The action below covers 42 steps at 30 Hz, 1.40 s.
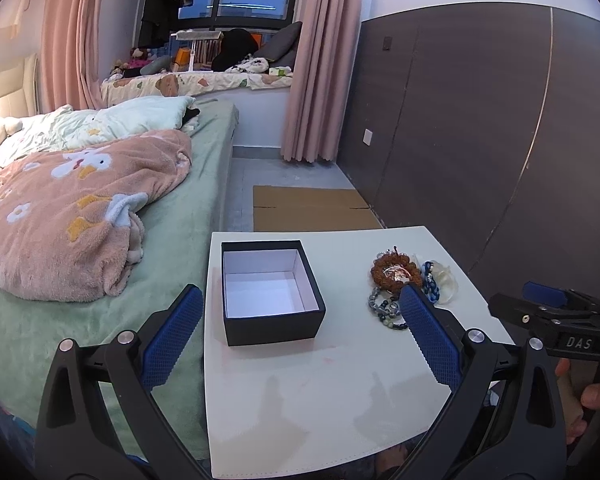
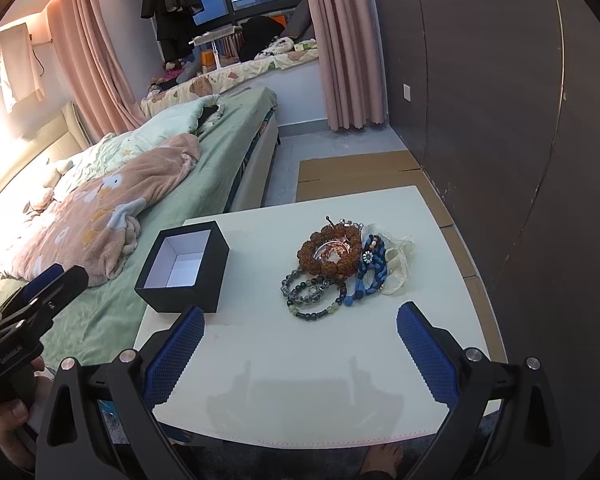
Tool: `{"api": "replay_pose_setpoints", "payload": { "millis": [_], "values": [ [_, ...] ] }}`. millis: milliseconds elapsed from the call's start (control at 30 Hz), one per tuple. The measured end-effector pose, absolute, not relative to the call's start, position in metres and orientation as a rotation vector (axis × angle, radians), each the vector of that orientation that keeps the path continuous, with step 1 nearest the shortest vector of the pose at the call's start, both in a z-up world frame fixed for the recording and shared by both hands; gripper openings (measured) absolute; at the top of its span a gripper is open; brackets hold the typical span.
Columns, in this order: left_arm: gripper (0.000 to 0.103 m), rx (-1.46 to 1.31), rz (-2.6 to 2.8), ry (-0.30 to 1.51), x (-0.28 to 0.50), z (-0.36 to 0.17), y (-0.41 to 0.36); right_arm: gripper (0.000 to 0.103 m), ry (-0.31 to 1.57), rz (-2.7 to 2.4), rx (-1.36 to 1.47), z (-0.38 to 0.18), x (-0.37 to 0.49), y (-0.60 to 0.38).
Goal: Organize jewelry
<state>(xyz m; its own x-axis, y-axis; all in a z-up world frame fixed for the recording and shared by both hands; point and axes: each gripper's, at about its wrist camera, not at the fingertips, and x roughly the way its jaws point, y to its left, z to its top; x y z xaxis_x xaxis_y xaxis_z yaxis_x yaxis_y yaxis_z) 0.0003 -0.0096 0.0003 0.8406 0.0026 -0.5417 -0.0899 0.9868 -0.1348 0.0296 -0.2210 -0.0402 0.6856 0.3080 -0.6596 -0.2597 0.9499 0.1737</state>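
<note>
Both my grippers, left (image 1: pixel 302 334) & right (image 2: pixel 300 344), gape, holding nothing, over white table (image 2: pixel 300 384). Open-topped square black box (image 2: pixel 182 270) upright, mouth up; bead bracelet heap (image 2: pixel 336 268) lies flat, apart to its right.

Both wrist cams sit low at near edge of white table (image 1: pixel 324 400), facing fwd toward window. Left cam centres box (image 1: pixel 270 292); right centres jewelry pile (image 2: pixel 340 268). Shared: tabletop, bed at frame left.

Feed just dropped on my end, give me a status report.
Left gripper and right gripper open, holding nothing. Jewelry pile untouched on white table; black box open, nothing inside. Path unobstructed.
</note>
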Motion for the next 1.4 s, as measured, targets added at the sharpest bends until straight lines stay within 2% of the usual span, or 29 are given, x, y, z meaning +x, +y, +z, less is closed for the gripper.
{"api": "replay_pose_setpoints", "payload": {
  "millis": [1400],
  "values": [
    [0.098,-0.174,0.062,0.571,-0.0027,0.0042,-0.0026,0.095,0.726,0.322,0.102,-0.0407,0.0336,-0.2229]
  ]
}}
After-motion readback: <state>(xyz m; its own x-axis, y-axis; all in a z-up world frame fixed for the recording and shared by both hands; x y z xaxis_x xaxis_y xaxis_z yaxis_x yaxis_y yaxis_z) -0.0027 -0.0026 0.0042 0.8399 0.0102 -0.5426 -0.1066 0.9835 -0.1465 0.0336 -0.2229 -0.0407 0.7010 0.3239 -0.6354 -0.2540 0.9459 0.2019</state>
